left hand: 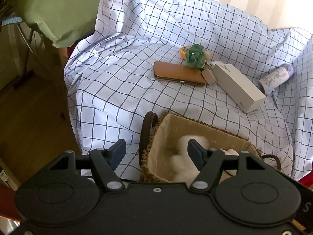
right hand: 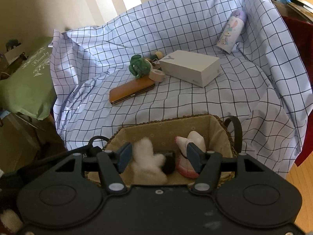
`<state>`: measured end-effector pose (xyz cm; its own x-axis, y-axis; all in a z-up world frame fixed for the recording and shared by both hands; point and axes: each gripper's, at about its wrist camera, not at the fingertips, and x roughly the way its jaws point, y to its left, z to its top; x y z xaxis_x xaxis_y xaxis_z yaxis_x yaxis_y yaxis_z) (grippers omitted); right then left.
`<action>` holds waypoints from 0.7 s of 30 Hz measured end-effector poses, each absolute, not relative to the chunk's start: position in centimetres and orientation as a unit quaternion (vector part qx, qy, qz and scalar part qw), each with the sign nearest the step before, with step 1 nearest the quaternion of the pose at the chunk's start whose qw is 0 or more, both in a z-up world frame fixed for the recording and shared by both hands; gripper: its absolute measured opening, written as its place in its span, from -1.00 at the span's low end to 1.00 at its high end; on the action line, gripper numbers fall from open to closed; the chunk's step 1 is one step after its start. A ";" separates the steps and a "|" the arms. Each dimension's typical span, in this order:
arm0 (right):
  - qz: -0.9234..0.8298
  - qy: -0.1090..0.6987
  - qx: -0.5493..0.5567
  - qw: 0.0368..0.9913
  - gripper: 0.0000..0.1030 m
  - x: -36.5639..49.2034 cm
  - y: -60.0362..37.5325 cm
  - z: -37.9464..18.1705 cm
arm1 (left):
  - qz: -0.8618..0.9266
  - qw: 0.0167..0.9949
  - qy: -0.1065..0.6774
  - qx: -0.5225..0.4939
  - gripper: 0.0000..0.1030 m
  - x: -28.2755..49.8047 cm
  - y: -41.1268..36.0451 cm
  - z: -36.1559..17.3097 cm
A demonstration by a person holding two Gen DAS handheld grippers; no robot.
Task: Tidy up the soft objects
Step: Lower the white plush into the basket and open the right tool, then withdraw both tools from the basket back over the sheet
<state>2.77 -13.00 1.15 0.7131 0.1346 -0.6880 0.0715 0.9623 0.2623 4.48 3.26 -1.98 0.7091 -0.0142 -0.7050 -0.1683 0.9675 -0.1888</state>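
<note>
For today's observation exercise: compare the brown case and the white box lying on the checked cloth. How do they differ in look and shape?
The brown case is thin and flat with rounded corners; the white box is taller, blocky and sharp-edged. The brown case has a metal rim and clasp; the white box is plain with a small mark on top. A green soft toy rests on the brown case's far end; nothing sits on the white box. Both lie flat on the checked cloth.

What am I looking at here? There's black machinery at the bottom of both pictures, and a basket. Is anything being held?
Each picture comes from a camera on a hand-held gripper, looking along its two blue-tipped fingers. One shows the left gripper, the other the right gripper. Both are open and hold nothing. Below them a woven basket holds a fluffy white toy and a pink-and-white one. On the checked cloth lie a brown case, a green plush, a white box and a patterned bottle.
</note>
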 end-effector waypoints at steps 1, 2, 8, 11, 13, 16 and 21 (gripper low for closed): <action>0.016 0.379 0.137 0.915 0.20 2.8 -13.0 1.1 | 0.042 0.917 0.379 -0.120 0.27 4.4 3.2 -2.0; 0.014 0.380 0.137 0.915 0.20 2.8 -13.0 1.1 | 0.041 0.916 0.380 -0.119 0.27 4.4 3.2 -2.0; 0.002 0.381 0.133 0.915 0.20 2.7 -13.1 1.0 | 0.039 0.916 0.383 -0.116 0.27 4.5 3.0 -2.1; -0.006 0.381 0.132 0.915 0.20 2.7 -13.2 1.0 | 0.039 0.916 0.383 -0.115 0.27 4.4 3.0 -2.1; -0.012 0.380 0.130 0.916 0.20 2.6 -13.2 1.0 | 0.038 0.916 0.383 -0.114 0.27 4.4 2.9 -2.1; -0.019 0.380 0.127 0.916 0.22 2.6 -13.3 1.0 | 0.036 0.916 0.385 -0.110 0.27 4.5 2.8 -2.1; -0.026 0.386 0.124 0.914 0.24 2.7 -13.3 0.8 | 0.032 0.915 0.389 -0.102 0.27 4.5 2.6 -2.2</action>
